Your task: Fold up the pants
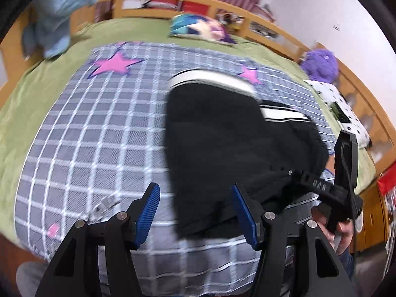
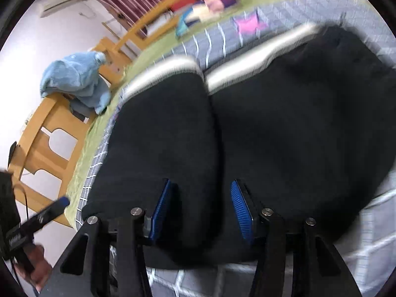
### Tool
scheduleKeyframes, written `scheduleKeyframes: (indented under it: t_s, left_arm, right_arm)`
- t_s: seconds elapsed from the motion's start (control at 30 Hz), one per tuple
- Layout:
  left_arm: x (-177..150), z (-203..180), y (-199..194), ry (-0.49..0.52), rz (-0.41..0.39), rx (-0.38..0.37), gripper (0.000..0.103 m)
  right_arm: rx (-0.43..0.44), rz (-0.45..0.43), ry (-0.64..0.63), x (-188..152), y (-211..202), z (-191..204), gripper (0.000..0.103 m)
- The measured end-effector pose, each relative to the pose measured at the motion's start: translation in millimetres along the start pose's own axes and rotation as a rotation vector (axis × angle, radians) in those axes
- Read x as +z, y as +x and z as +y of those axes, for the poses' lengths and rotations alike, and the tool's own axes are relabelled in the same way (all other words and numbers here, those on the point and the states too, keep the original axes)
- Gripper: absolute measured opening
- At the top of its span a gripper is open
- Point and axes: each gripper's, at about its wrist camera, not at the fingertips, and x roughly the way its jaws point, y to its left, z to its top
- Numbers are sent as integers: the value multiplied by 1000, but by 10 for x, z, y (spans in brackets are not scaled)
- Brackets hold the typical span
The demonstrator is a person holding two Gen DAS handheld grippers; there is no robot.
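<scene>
Pants (image 1: 235,136), black, soft and floppy, lie on the checked blanket (image 1: 86,123) just ahead of both half-open, empty grippers (image 1: 195,212) (image 2: 200,212); best pinched at the near hem.

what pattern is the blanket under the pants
Grey with a white grid and pink stars; the blanket shows best in the left wrist view.

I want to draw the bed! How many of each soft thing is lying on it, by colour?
Black pants: 1
Blue plush toy: 1
Purple plush toy: 1
Colourful pillow: 1
White spotted cushion: 1
Total: 5
</scene>
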Motion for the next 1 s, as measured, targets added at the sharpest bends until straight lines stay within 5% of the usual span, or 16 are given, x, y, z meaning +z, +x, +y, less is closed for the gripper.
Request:
scheduleKeyframes:
  t_s: [0.03,0.1,0.3,0.5,0.73,0.83,1.0]
  left_arm:
    - [-36,107,8,-22,6,5,58]
    - [-70,239,18,-51,13,-4,58]
    - [-63,319,100,-82,35,-60,58]
    - [-30,1,168,-8,42,-104,58]
    - [38,-470,296,113,58,-135,58]
    - [100,-657,388,139,63,-146,58]
    - [204,-968,401,182,43,-162,58]
  right_arm:
    - [2,-9,4,7,46,30,26]
    - [24,-7,-16,58,47,137,15]
    - [-3,-196,-141,398,-586,380,13]
    - [-181,-297,-154,723,-1168,-17,13]
    - [-426,-330,-104,684,-1507,-813,13]
    - [-380,-297,-58,602,-1476,-1096,14]
    - [-478,-272,-160,597,-1450,-979,21]
